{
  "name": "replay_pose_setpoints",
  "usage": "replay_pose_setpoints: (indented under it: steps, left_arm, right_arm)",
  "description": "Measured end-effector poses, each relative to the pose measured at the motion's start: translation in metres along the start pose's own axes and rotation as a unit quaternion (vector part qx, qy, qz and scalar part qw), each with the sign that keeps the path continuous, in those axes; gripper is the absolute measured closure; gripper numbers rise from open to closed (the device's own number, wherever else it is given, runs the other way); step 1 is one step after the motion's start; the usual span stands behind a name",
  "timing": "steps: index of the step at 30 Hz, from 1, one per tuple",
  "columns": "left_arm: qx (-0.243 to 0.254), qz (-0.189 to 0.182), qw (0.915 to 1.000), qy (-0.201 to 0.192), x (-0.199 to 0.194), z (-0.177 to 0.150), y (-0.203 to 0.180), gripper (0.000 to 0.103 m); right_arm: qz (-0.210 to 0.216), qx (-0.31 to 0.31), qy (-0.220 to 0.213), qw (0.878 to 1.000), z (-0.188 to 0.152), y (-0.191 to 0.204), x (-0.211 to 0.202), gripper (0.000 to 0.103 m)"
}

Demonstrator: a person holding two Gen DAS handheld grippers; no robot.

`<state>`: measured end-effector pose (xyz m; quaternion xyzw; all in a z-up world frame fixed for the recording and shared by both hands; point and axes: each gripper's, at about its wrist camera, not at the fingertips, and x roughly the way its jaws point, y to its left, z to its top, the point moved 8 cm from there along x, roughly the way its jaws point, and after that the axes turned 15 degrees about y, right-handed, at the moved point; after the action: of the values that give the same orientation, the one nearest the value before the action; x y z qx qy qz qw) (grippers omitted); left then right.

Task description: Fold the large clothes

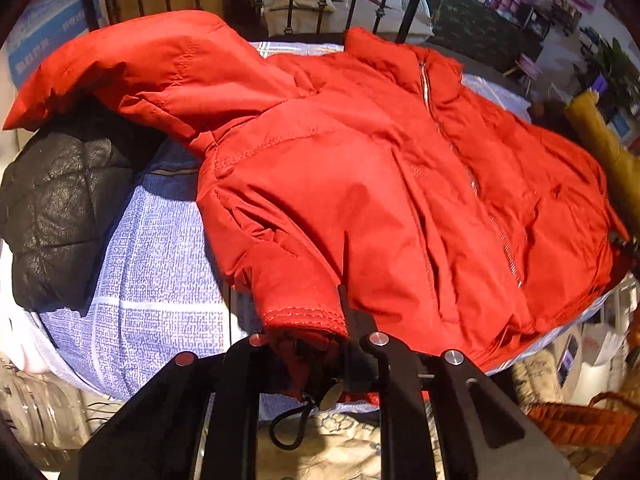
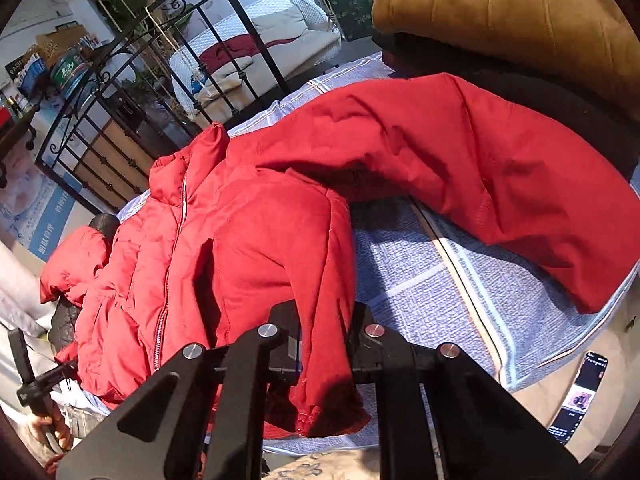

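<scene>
Our left fingers and right fingers each pinch a hem corner of the red jacket lying zipper-up on the bed; we'd lift both corners evenly, folding hem toward collar.

You have open blue cloth right of the red jacket; a black garment blocks the left edge.
</scene>
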<state>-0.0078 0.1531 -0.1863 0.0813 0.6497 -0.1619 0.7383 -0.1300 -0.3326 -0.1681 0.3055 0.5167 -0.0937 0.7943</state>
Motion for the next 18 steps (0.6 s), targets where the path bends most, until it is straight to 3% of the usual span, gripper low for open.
replay_pose_setpoints:
  steps: [2, 5, 6, 7, 9, 10, 12, 14, 16, 18]
  left_arm:
    - [-0.014, 0.028, 0.9992, 0.026, 0.021, -0.011, 0.015, 0.087]
    - [-0.061, 0.004, 0.9974, 0.038, 0.035, -0.014, 0.032, 0.081]
    - [-0.068, 0.0, 0.9969, 0.039, 0.035, -0.014, 0.035, 0.08]
    - [-0.068, 0.005, 0.9968, 0.041, 0.034, -0.017, 0.041, 0.074]
    - [-0.058, 0.053, 0.996, 0.043, 0.028, -0.018, 0.047, 0.051]
    - [-0.048, 0.086, 0.9943, 0.042, 0.023, -0.017, 0.051, 0.037]
    - [-0.033, 0.125, 0.9912, 0.028, 0.006, -0.016, 0.058, 0.032]
    - [-0.038, 0.14, 0.9895, 0.0, -0.021, -0.009, 0.062, 0.032]
    - [-0.05, 0.145, 0.987, -0.047, -0.055, 0.003, 0.06, 0.03]
    - [-0.054, 0.141, 0.9831, -0.103, -0.083, 0.02, 0.044, 0.017]
  right_arm:
    - [0.0, 0.003, 0.019, 1.0, -0.008, 0.0, 0.012, 0.091]
    - [-0.04, 0.017, 0.061, 0.997, -0.036, -0.016, 0.046, 0.083]
    - [-0.04, 0.038, 0.063, 0.996, -0.041, -0.023, 0.053, 0.068]
    - [-0.041, 0.066, 0.069, 0.995, -0.047, -0.034, 0.059, 0.046]
    - [-0.047, 0.118, 0.077, 0.989, -0.052, -0.055, 0.057, 0.03]
    - [-0.037, 0.137, 0.075, 0.987, -0.052, -0.061, 0.049, 0.03]
    - [-0.039, 0.145, 0.052, 0.987, -0.045, -0.067, 0.022, 0.03]
    - [-0.07, 0.116, 0.007, 0.991, -0.031, -0.062, -0.012, 0.03]
    - [-0.073, 0.064, -0.041, 0.994, -0.014, -0.039, -0.043, 0.029]
    - [-0.055, 0.017, -0.062, 0.996, -0.004, -0.005, -0.053, 0.022]
